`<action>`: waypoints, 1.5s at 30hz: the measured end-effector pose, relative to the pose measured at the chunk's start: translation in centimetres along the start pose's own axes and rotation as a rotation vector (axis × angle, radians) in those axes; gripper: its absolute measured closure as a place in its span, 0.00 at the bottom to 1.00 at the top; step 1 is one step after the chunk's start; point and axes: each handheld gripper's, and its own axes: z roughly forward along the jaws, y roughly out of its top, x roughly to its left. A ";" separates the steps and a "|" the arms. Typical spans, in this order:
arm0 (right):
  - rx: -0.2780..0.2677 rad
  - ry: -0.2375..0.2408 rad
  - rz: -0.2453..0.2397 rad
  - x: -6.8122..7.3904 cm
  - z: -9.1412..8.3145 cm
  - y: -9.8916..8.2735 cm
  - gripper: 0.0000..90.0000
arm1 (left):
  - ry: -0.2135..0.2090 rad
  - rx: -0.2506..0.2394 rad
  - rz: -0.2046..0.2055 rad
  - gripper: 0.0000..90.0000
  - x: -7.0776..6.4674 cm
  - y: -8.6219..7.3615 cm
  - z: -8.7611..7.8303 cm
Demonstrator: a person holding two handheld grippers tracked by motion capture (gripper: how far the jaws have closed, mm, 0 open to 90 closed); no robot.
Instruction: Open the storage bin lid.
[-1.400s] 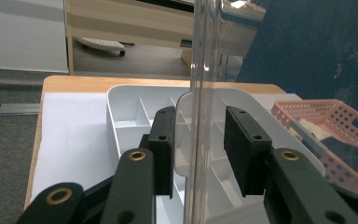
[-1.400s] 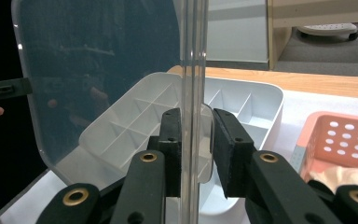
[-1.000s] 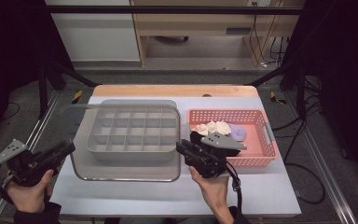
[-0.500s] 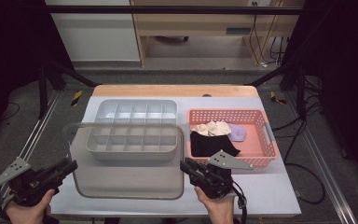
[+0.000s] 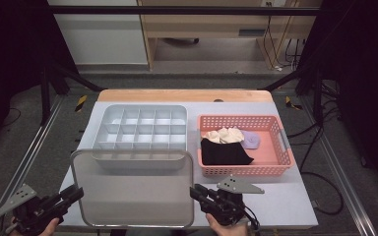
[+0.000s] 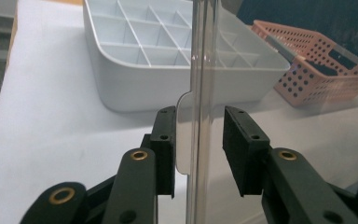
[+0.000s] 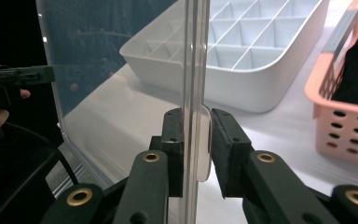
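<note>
The see-through plastic lid [image 5: 133, 189] with rounded corners hangs over the near part of the white table [image 5: 285, 196], in front of the grey tray with many small boxes [image 5: 140, 132]. The lid's near edge is cut off at the bottom of the high view, and your hands are mostly cut off too. Your left gripper [image 5: 71, 196] has its fingers [image 6: 165, 149] part open around the lid's left edge; one touches the small tab, the other stands a little apart. Your right gripper [image 5: 199, 193] has its fingers [image 7: 175, 149] pinched close on the right tab. The pink basket [image 5: 275, 169] with clothes sits to the right.
</note>
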 end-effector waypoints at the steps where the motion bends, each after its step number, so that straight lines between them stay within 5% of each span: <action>1: 0.011 0.001 0.006 0.0 0.2 -0.4 0.84 | 0.002 0.007 -0.004 0.72 0.1 -0.3 0.0; 20: 0.173 -0.026 0.055 -1.2 3.7 -3.9 0.82 | 0.047 0.155 -0.055 0.72 1.8 -3.9 1.4; 45: 0.267 -0.085 0.054 -1.8 6.5 -5.2 0.66 | 0.098 0.257 -0.032 0.58 1.7 -4.6 3.7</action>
